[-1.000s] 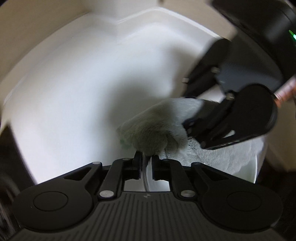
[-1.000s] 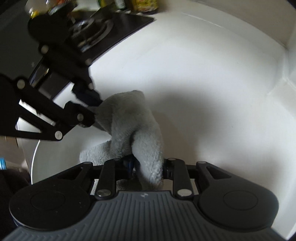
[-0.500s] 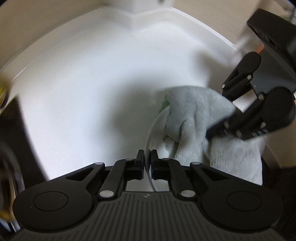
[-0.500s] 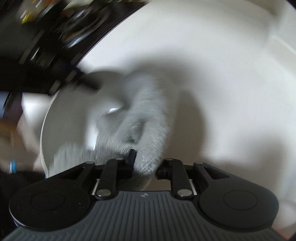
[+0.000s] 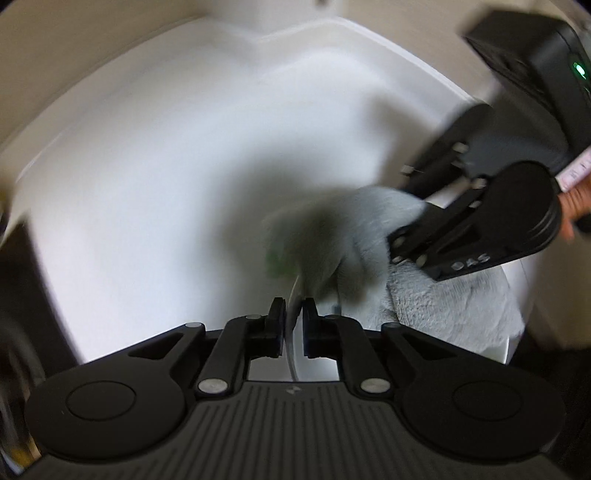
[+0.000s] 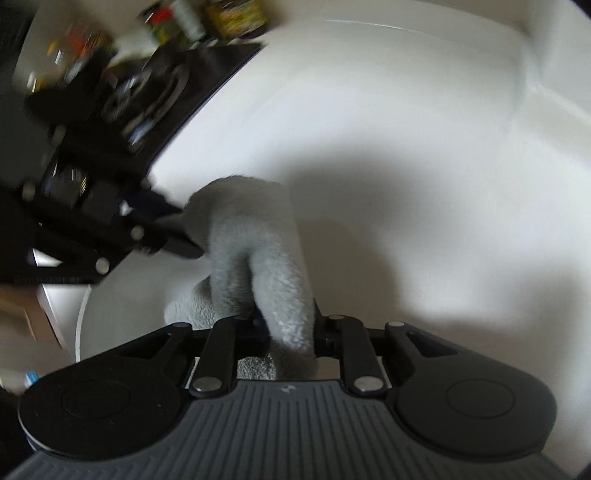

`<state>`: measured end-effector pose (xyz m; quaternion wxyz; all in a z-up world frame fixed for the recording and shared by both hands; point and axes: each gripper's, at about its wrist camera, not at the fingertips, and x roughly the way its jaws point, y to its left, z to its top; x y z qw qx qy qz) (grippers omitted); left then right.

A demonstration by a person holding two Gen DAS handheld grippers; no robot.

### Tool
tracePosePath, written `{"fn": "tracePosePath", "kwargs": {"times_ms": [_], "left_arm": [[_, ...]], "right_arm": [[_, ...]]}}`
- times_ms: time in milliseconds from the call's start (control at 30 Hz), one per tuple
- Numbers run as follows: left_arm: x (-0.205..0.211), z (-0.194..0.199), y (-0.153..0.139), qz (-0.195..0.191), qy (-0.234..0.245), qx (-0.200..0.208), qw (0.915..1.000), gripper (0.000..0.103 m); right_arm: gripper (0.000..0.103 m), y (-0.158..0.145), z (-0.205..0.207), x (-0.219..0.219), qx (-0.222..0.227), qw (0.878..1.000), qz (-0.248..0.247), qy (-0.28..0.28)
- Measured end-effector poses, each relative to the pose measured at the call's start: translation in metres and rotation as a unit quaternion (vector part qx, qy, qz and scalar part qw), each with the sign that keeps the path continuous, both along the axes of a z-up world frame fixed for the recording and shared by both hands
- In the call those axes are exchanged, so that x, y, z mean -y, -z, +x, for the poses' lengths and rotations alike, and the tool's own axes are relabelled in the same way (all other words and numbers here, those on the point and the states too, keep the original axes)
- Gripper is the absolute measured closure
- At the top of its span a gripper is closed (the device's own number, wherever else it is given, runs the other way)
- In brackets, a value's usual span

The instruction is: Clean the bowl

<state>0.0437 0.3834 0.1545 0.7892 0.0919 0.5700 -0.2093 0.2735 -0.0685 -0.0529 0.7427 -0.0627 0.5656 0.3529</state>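
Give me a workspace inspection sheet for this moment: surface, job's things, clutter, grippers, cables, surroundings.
Surface: white counter, bare where visible.
Job's things: white bowl, rim between the left fingers; grey cloth draped into it.
Clutter: blurred jars and bottles beyond a dark hob.
Grippers: left gripper straddles the bowl rim with a small gap visible, jaws just opened a little. Right gripper shut on the cloth, jaws just closed further.
Cables: nothing seen.
Surroundings: beige wall behind the counter; a hand on the right gripper.
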Motion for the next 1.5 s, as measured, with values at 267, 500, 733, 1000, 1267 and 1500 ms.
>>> {"fn": "tracePosePath", "kwargs": {"times_ms": [267,500,733,1000,1267,1500], "left_arm": [[-0.040,-0.039,-0.006,-0.025,-0.048,0.013,0.9984,0.097],[-0.076,-0.022,-0.033,-0.002,0.098,0.010,0.9952,0.099],[-0.094,-0.044,-0.049,0.009,0.141,0.016,0.9899,0.099],[-0.168,-0.082,-0.061,-0.038,-0.063,-0.017,0.9972,0.096],[-0.205,-0.108,-0.074,-0.003,-0.030,0.008,0.9995,0.095],[-0.201,-0.099,-0.086,0.029,0.121,0.017,0.9921,0.097]], "right_arm": [[0.091,0.008,-0.036,0.001,0.015,0.999,-0.018,0.028],[0.086,0.001,-0.038,0.003,0.011,0.990,-0.086,-0.110],[0.084,-0.005,-0.010,-0.026,0.076,0.974,-0.115,-0.177],[0.085,0.000,0.006,-0.015,0.044,0.995,-0.039,-0.077],[0.090,0.012,-0.025,-0.014,0.022,0.998,-0.063,-0.023],[0.082,0.010,-0.019,-0.038,0.026,0.975,-0.133,-0.173]]}}
